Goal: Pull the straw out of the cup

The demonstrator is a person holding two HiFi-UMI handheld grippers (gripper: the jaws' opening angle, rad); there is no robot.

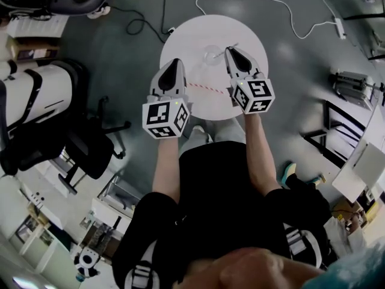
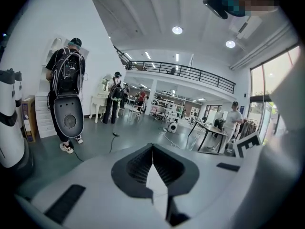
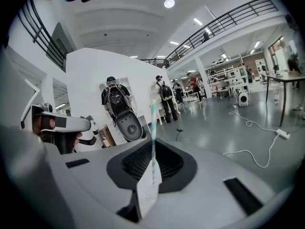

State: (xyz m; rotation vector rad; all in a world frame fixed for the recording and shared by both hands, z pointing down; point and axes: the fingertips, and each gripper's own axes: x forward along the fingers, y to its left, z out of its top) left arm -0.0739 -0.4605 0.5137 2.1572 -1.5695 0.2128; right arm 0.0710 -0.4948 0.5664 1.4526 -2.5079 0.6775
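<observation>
On the round white table stands a clear cup, between the tips of the two grippers. My right gripper is shut on a teal-and-white striped straw, which sticks up out of its jaws, clear of the cup. To the cup's left, my left gripper has its jaws shut with nothing between them. A red-and-white striped straw lies flat on the table between the two grippers. Neither gripper view shows the cup or the table.
A black office chair stands left of the table. A white cable with a power strip runs over the floor behind it. People with backpacks stand far across the hall.
</observation>
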